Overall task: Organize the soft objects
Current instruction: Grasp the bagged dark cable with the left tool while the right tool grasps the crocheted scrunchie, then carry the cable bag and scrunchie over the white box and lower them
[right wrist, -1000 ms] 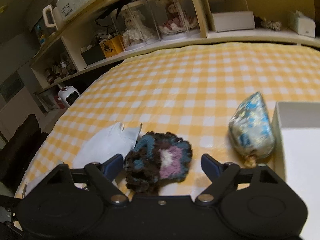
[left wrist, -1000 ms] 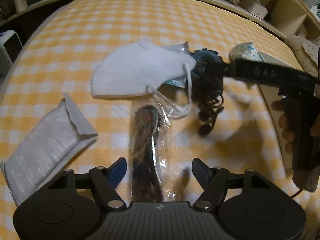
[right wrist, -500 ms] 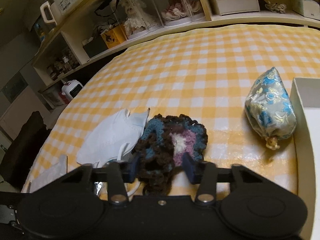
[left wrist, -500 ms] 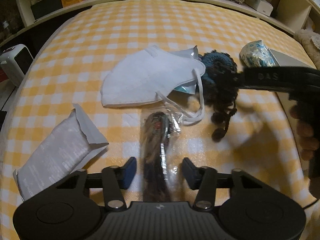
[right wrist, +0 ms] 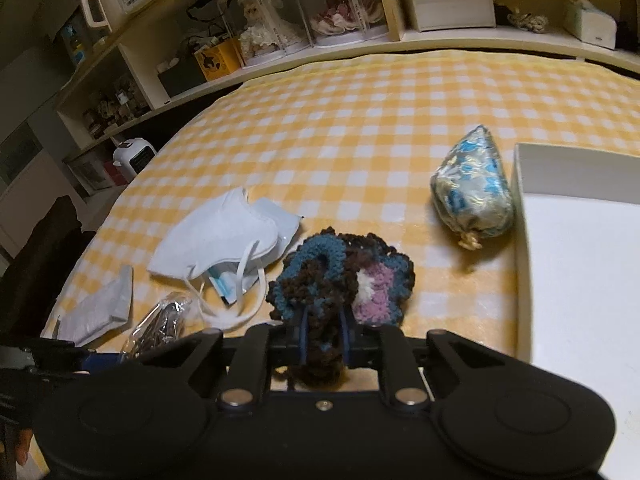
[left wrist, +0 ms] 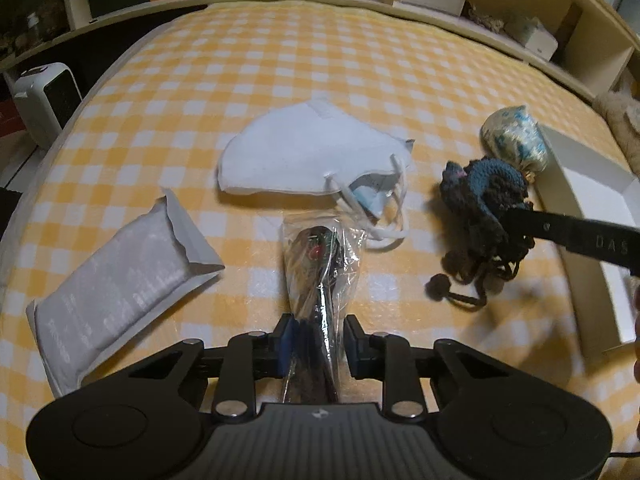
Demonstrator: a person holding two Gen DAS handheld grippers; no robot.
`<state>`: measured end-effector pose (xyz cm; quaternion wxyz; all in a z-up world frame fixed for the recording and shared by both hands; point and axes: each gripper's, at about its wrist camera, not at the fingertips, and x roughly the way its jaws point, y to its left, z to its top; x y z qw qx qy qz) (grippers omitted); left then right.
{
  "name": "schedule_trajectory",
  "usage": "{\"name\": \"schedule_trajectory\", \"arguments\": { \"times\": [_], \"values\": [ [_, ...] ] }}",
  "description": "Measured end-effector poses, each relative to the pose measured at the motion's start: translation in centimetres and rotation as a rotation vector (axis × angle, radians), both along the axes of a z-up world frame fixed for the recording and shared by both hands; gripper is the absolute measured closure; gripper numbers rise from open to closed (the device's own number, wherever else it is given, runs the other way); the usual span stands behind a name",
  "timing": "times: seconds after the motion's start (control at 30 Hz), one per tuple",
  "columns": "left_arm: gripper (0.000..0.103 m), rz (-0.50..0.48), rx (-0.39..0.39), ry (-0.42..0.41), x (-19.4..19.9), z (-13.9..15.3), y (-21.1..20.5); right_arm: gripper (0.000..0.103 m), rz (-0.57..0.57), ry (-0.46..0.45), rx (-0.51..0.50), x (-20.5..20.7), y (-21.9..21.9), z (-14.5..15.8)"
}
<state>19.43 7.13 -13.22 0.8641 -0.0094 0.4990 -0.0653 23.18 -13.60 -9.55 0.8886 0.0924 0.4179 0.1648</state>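
Note:
My left gripper (left wrist: pixel 316 344) is shut on a clear plastic packet of dark items (left wrist: pixel 320 264) that lies on the yellow checked cloth. My right gripper (right wrist: pixel 324 344) is shut on a blue, brown and purple crocheted piece (right wrist: pixel 344 280), lifted a little off the cloth; it also shows in the left wrist view (left wrist: pixel 484 200). A white face mask (left wrist: pixel 312 156) lies beyond the packet, with a blue mask (right wrist: pixel 232 280) tucked under it. A blue floral pouch (right wrist: pixel 472 200) lies beside the white box (right wrist: pixel 580 280).
A grey padded envelope (left wrist: pixel 120 284) lies at the left of the cloth. A small white heater (left wrist: pixel 44 100) stands off the left edge. Shelves with boxes and doll cases (right wrist: pixel 300 12) run along the far side.
Both grippers have closed: the left on the plastic packet, the right on the crocheted piece. The crocheted piece has shifted right, away from the mask, and both cameras have risen.

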Motion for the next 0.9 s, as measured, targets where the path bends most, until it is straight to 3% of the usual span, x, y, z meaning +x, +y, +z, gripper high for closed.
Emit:
{"name": "schedule_trajectory", "arguments": {
  "times": [0.43,0.9],
  "values": [
    [0.075,0.075,-0.081,-0.138,-3.2,3.9,-0.1,0.089,0.006,-0.161,0.009,-4.4,-1.7,5.4],
    [0.075,0.062,-0.178,-0.320,-6.2,9.9,-2.0,0.089,-0.044,-0.334,0.108,-10.2,-6.6,11.8]
  ]
}}
